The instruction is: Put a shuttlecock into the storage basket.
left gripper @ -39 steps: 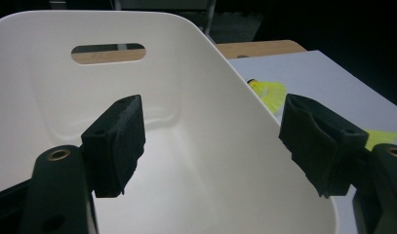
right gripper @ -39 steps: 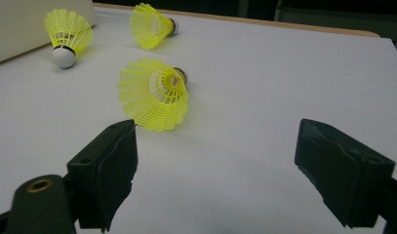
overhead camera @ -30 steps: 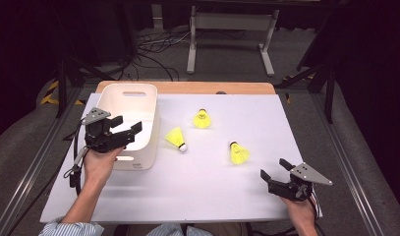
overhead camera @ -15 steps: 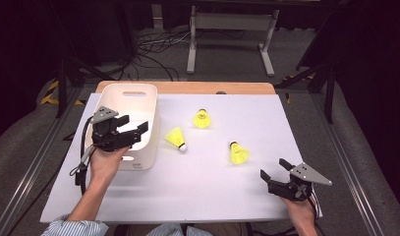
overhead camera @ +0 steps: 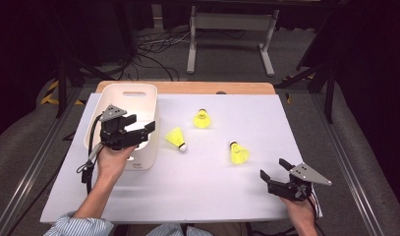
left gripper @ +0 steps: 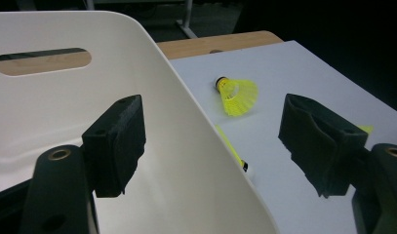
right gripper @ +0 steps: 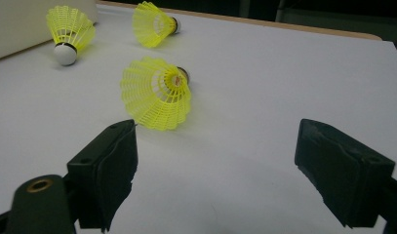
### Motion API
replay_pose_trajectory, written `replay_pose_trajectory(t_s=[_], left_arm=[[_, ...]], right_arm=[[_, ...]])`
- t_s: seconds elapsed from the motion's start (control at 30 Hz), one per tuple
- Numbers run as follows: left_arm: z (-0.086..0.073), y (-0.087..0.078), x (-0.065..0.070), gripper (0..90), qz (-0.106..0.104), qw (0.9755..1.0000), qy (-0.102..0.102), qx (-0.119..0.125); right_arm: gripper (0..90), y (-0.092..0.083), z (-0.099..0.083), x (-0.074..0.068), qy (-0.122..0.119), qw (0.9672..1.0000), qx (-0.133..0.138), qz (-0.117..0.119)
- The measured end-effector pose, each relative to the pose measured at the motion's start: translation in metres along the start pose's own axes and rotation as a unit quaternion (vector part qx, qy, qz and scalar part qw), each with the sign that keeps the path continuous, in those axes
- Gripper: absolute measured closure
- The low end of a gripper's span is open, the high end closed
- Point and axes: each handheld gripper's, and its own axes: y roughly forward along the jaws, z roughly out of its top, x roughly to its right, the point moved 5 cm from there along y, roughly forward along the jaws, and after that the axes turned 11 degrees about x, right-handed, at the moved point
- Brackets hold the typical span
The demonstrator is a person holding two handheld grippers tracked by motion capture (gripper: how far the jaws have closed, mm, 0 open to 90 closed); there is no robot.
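Three yellow shuttlecocks lie on the white table: a far one [overhead camera: 202,119], a middle one [overhead camera: 176,138] next to the basket, and a near one [overhead camera: 239,153]. My left gripper [overhead camera: 141,122] is open and straddles the right wall of the white basket [overhead camera: 124,93], one jaw inside and one outside. In the left gripper view that wall [left gripper: 201,146] runs between the jaws of the left gripper [left gripper: 215,141], the far shuttlecock [left gripper: 237,92] lies beyond, and the wall partly hides the middle one [left gripper: 230,144]. My right gripper [overhead camera: 273,168] is open and holds nothing, just short of the near shuttlecock [right gripper: 157,95].
A wooden strip [overhead camera: 187,87] borders the table's far edge. Behind the table a metal stand [overhead camera: 232,29] and cables lie on the dark floor. Bare table surface [overhead camera: 202,187] stretches between the two hands.
My left gripper has shifted slightly right across the basket toward its right wall. The right gripper and the shuttlecocks have stayed put.
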Motion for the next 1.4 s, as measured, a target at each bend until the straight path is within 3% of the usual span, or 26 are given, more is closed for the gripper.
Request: replay_pose_trajectory(t_s=[0.77,1.4], left_arm=[[0.002,0.021,0.02,26.2,-0.017,0.9997,0.007,-0.015],[0.009,0.037,0.037,26.2,-0.026,0.9986,0.014,-0.044]], right_arm=[[16.4,0.0,0.0,-0.001,-0.001,1.0,0.0,0.002],[16.4,0.0,0.0,-0.001,-0.002,1.0,0.0,0.004]])
